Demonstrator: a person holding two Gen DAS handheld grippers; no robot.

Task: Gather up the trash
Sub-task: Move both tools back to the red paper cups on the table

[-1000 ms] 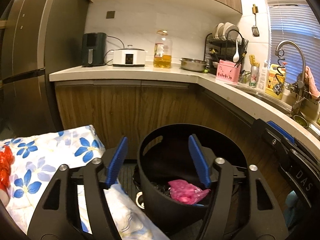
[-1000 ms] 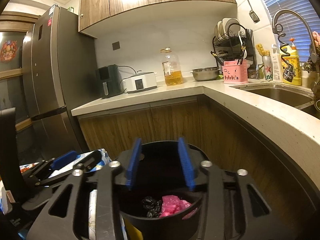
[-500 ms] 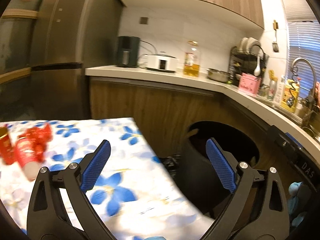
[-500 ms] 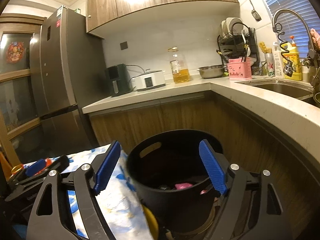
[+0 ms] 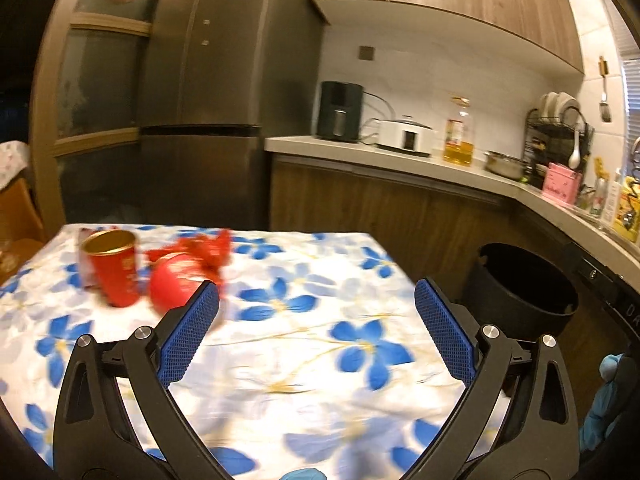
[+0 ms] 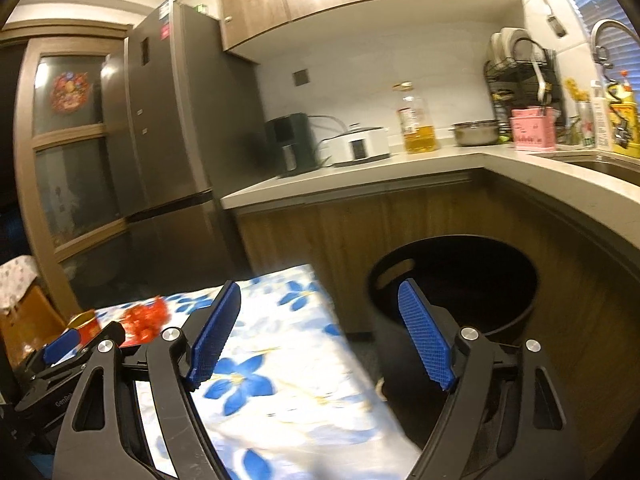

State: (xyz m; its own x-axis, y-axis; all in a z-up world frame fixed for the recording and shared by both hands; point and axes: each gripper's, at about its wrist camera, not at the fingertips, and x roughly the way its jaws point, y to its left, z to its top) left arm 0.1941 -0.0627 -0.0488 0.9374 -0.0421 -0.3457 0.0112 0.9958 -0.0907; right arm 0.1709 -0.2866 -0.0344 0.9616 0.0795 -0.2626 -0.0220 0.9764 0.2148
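Observation:
A red paper cup with a gold inside stands on the flowered tablecloth at the far left. Next to it lies a red round piece with crumpled red wrapping behind it. My left gripper is open and empty above the cloth, right of the red trash. The black trash bin stands on the floor right of the table. My right gripper is open and empty, over the table's edge beside the bin. The red trash shows far left there.
A kitchen counter runs behind with an air fryer, a white cooker and an oil bottle. A dark fridge stands left. The left gripper's body shows low left in the right wrist view.
Both grippers have swung left, away from the bin toward the table, and both have opened wider. The red cup and wrapping have come into the left wrist view.

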